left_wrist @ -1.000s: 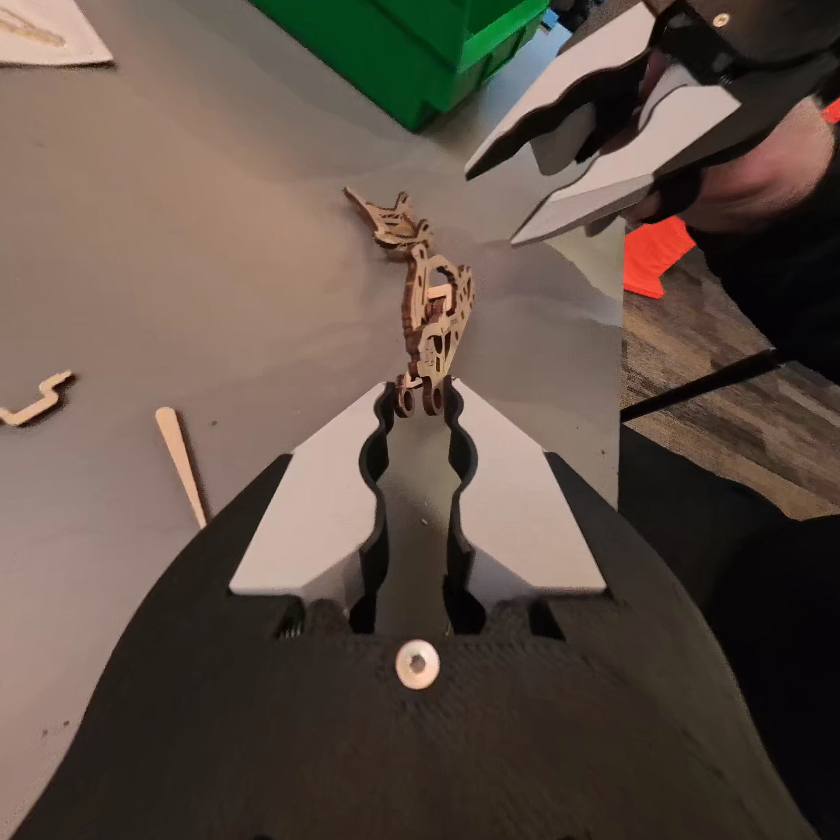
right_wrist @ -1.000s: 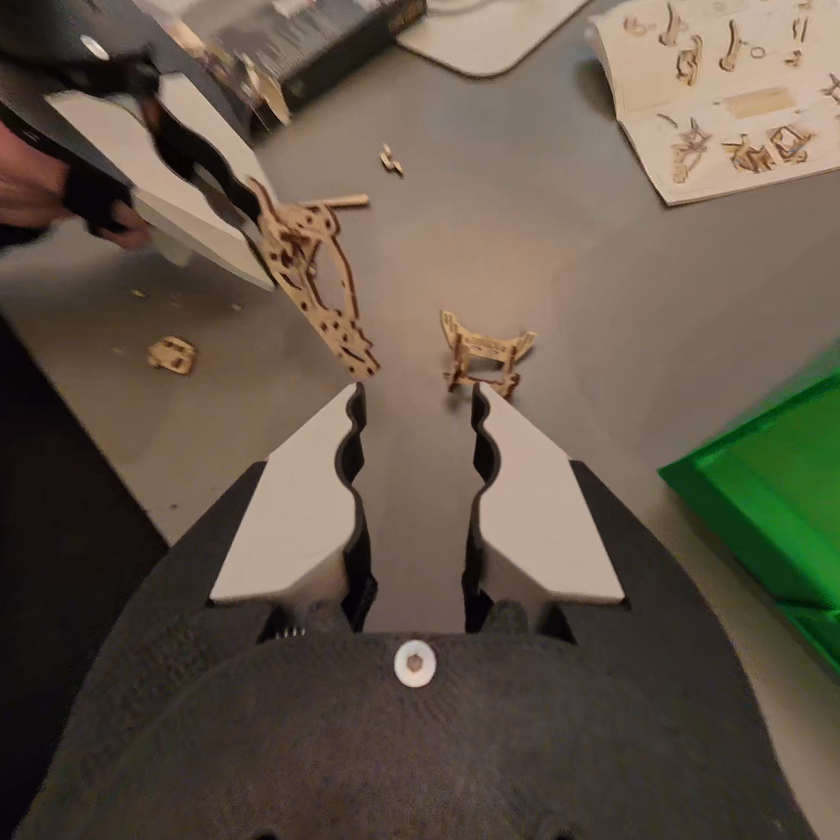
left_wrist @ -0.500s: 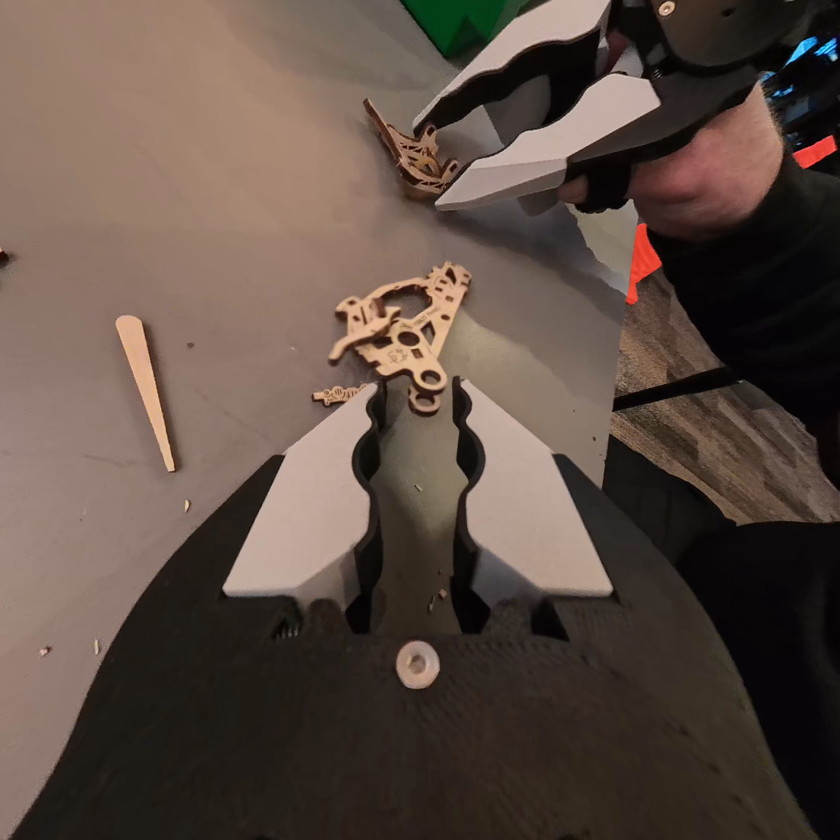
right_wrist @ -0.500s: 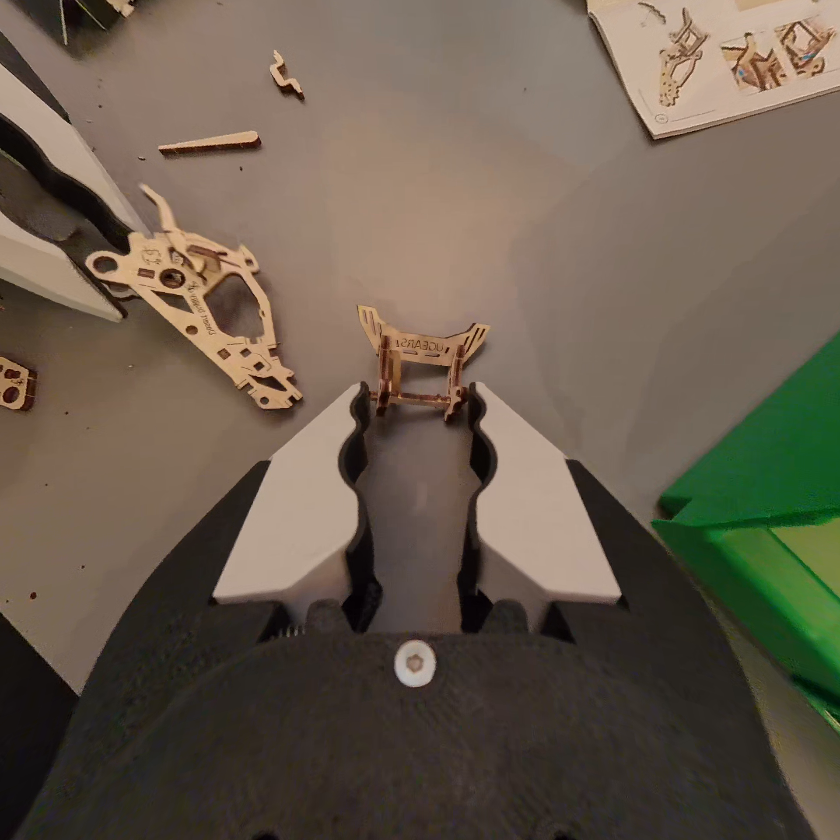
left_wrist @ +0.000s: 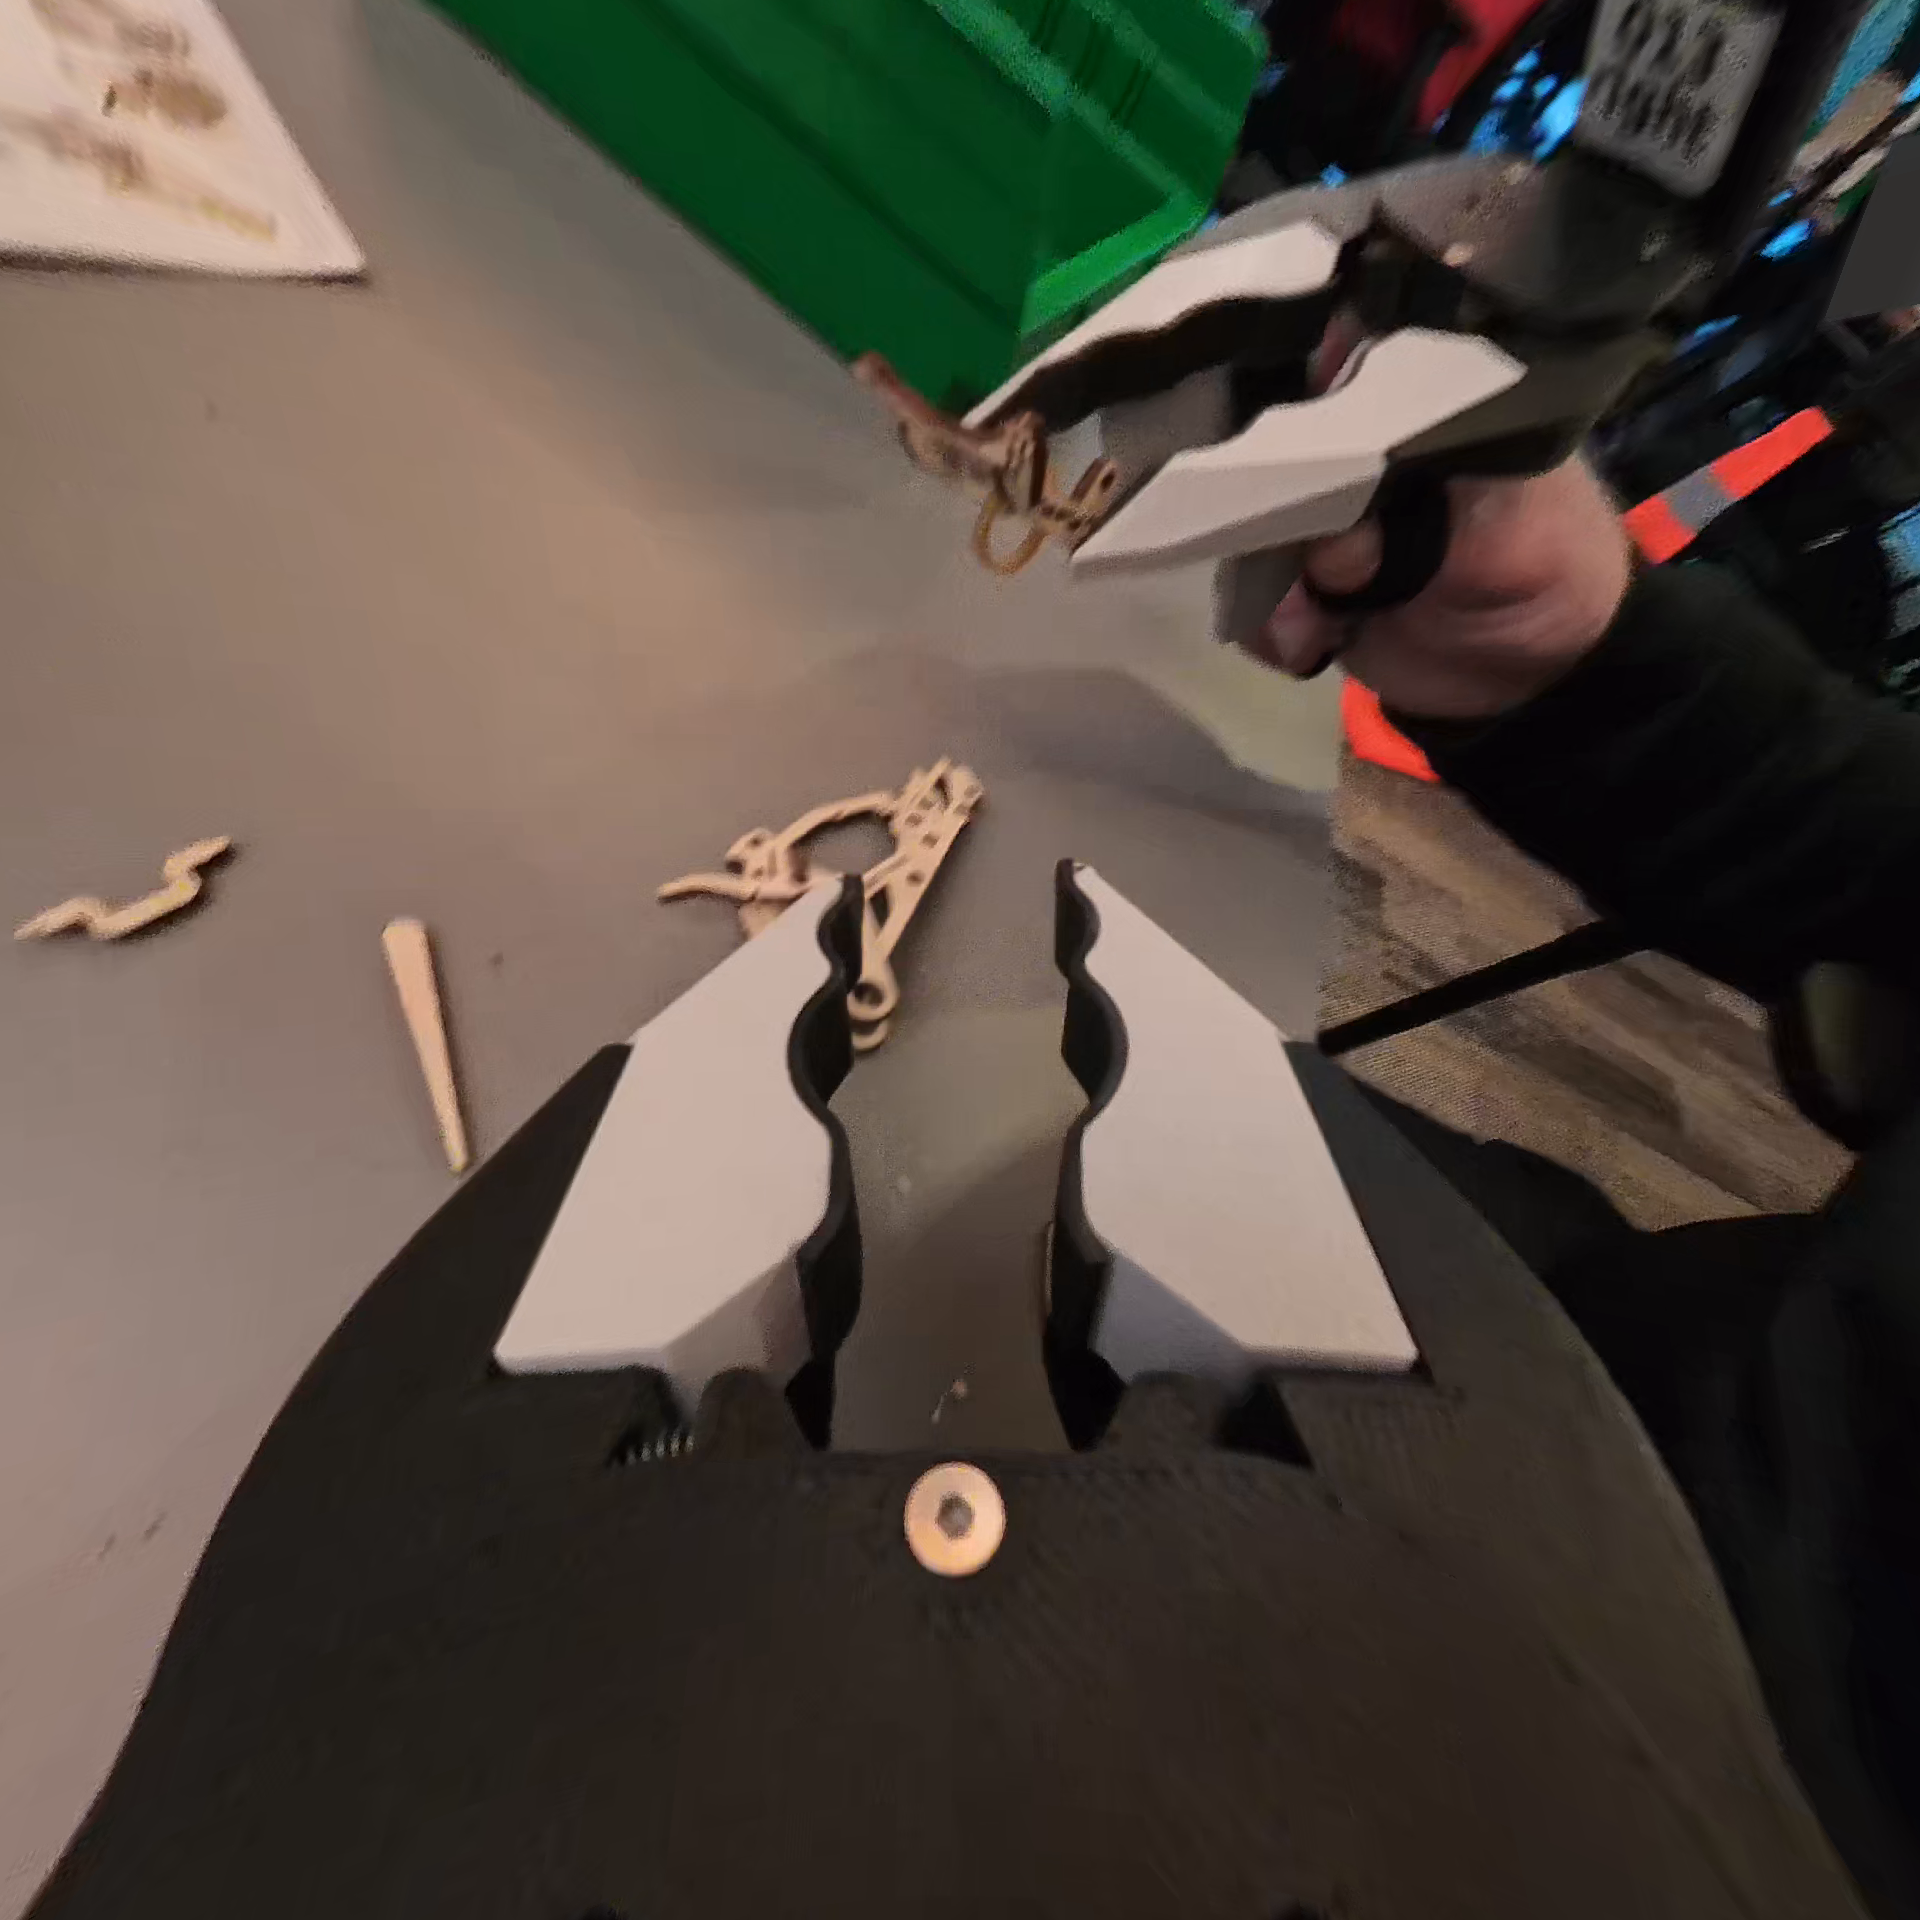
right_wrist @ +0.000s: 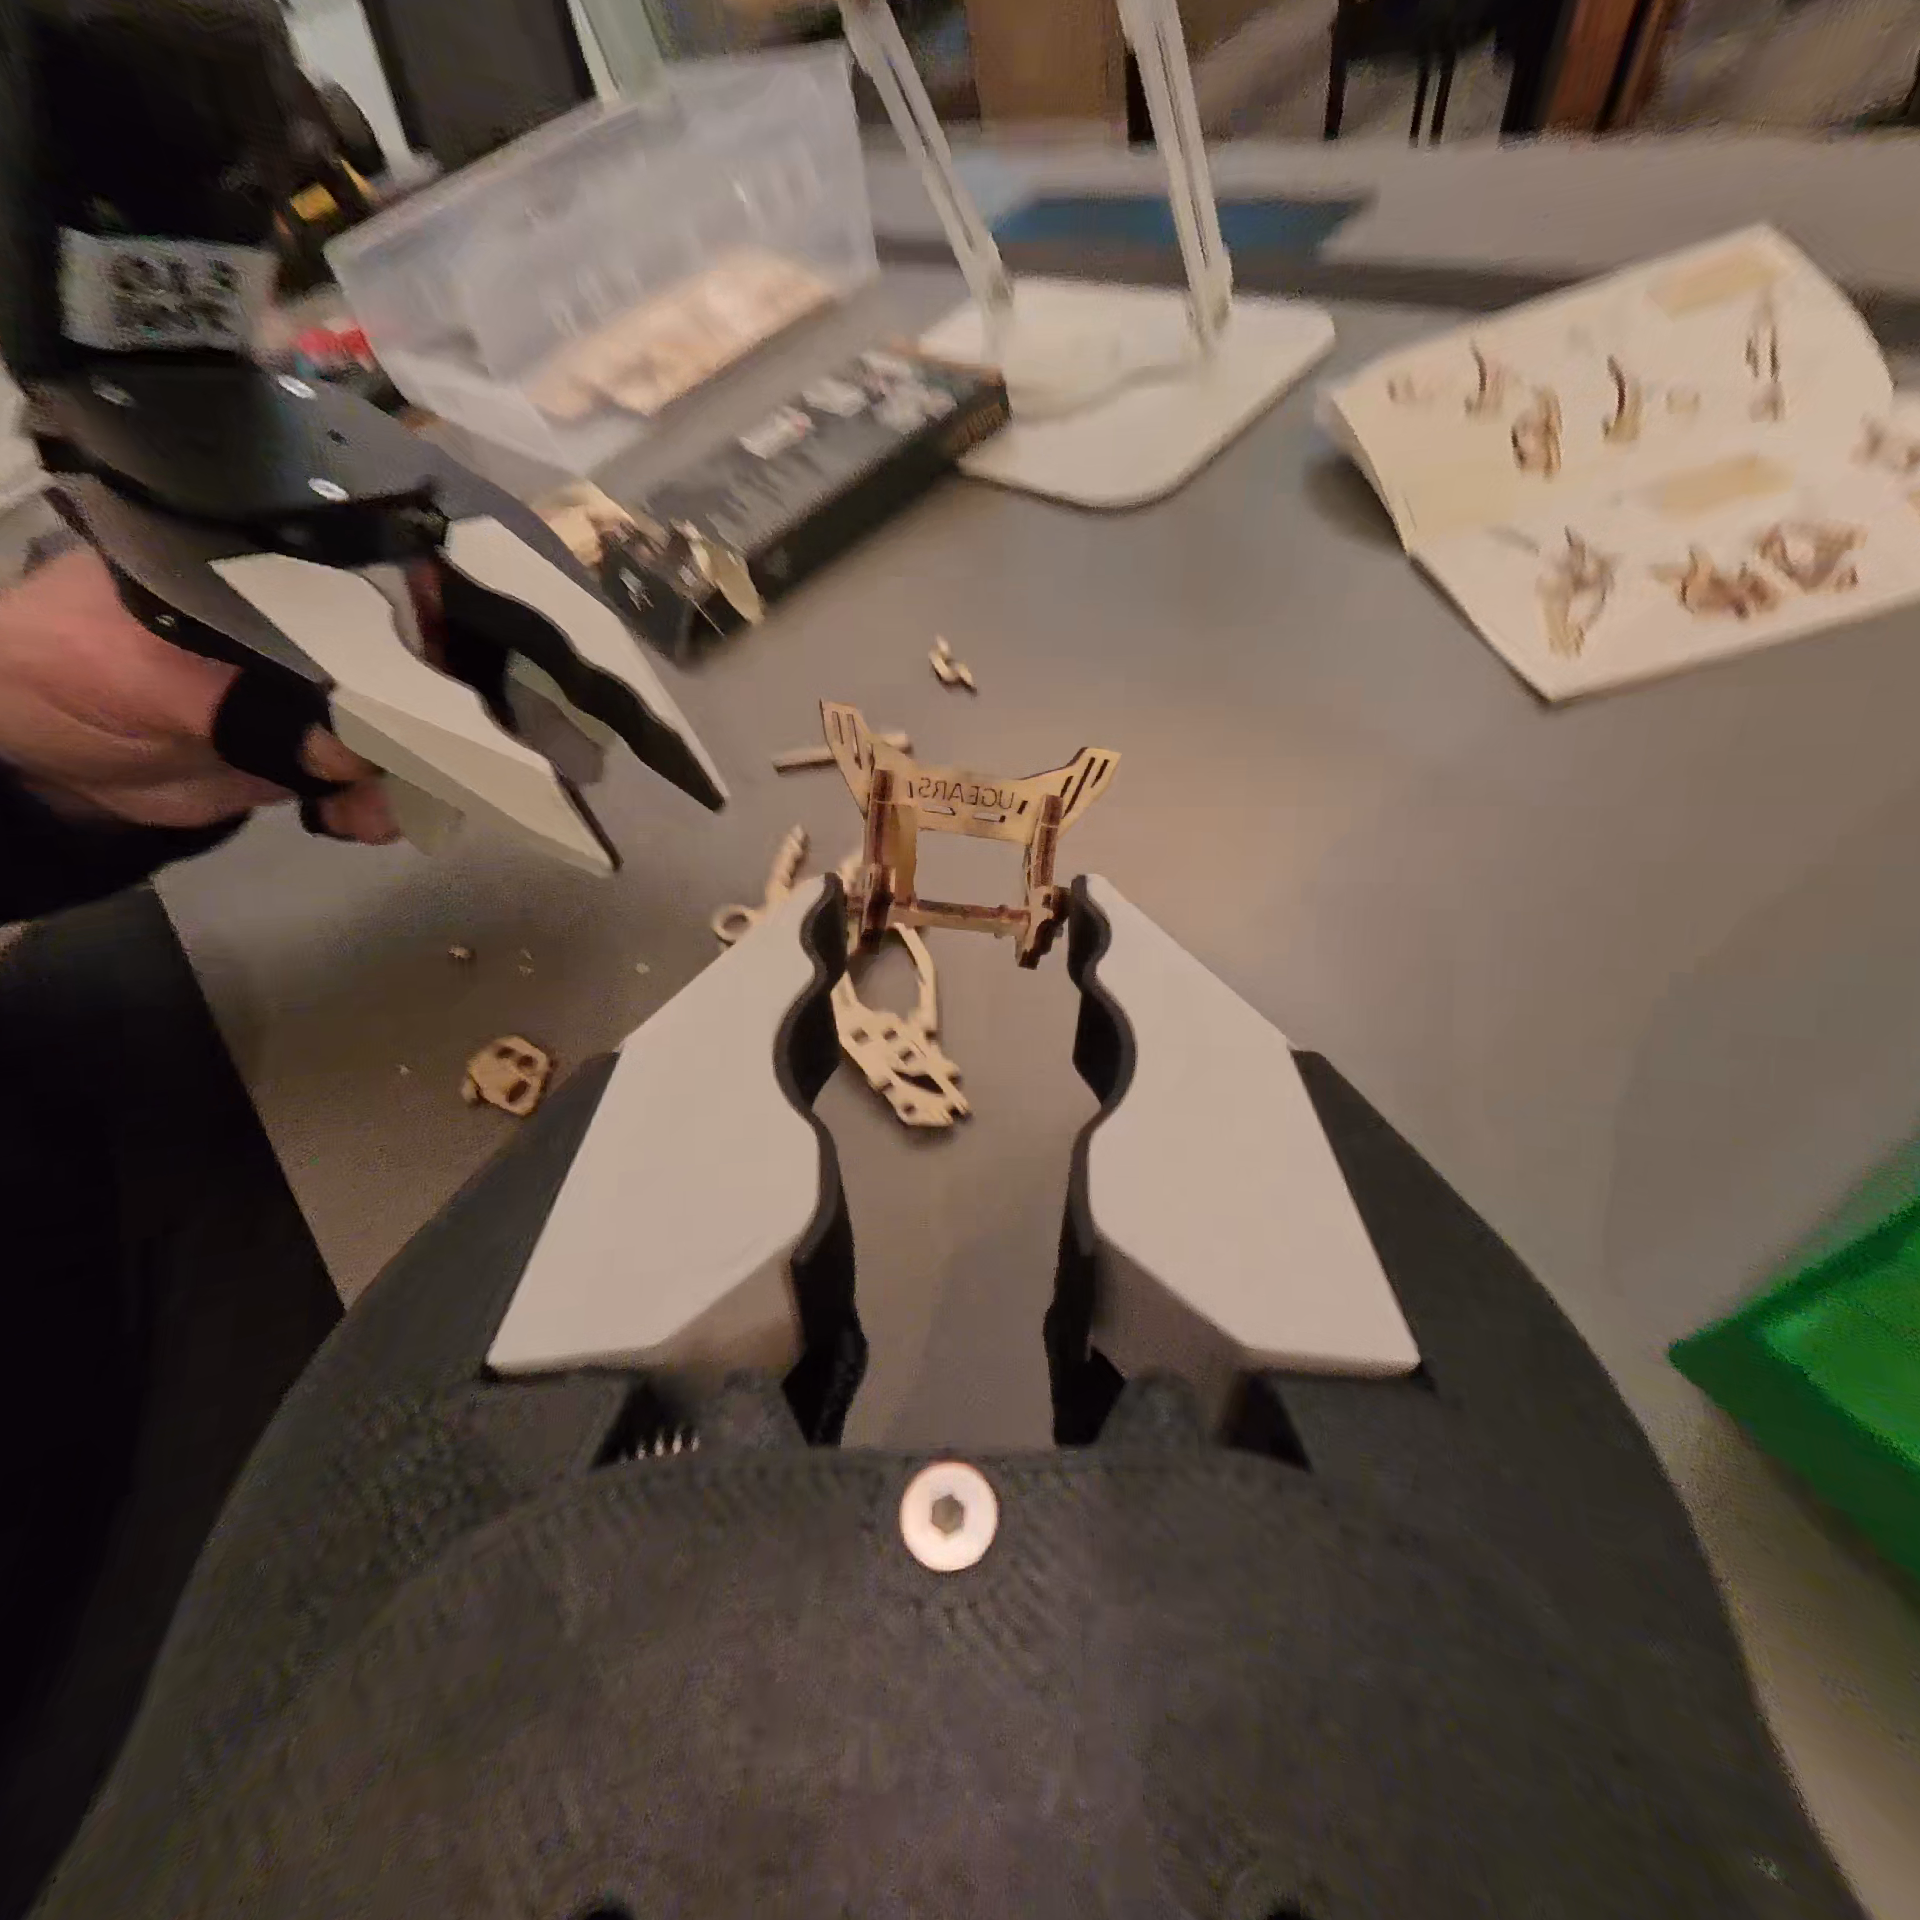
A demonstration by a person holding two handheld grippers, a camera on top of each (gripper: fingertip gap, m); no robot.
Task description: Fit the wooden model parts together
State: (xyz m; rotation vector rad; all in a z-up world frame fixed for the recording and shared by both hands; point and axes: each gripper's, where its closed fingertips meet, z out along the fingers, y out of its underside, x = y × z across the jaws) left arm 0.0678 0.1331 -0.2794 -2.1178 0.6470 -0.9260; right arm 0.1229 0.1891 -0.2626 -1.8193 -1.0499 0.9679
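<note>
**Inspector A:** Left gripper (left_wrist: 956,883): jaws spread, nothing between them. It hangs over the grey worktop (left_wrist: 468,582). The flat wooden frame piece (left_wrist: 862,862) lies on the worktop just past its fingertips, partly hidden by the left finger.

**Inspector B:** Right gripper (right_wrist: 951,894): jaws pinching the small wooden sub-assembly (right_wrist: 961,831) by its lower crossbar, one finger on each side. The piece stands upright in the grip, clear of the worktop, with the flat frame piece lying beneath it.

**Inspector A:** Loose parts on the worktop: a tapered wooden stick (left_wrist: 426,1039) and a zigzag wooden piece (left_wrist: 130,904), both left of the left gripper.

**Inspector B:** Also noted: a green bin (left_wrist: 883,156) at the far edge, an open instruction sheet (right_wrist: 1621,468), and a small wooden offcut (right_wrist: 506,1075) near the worktop's edge.
</note>
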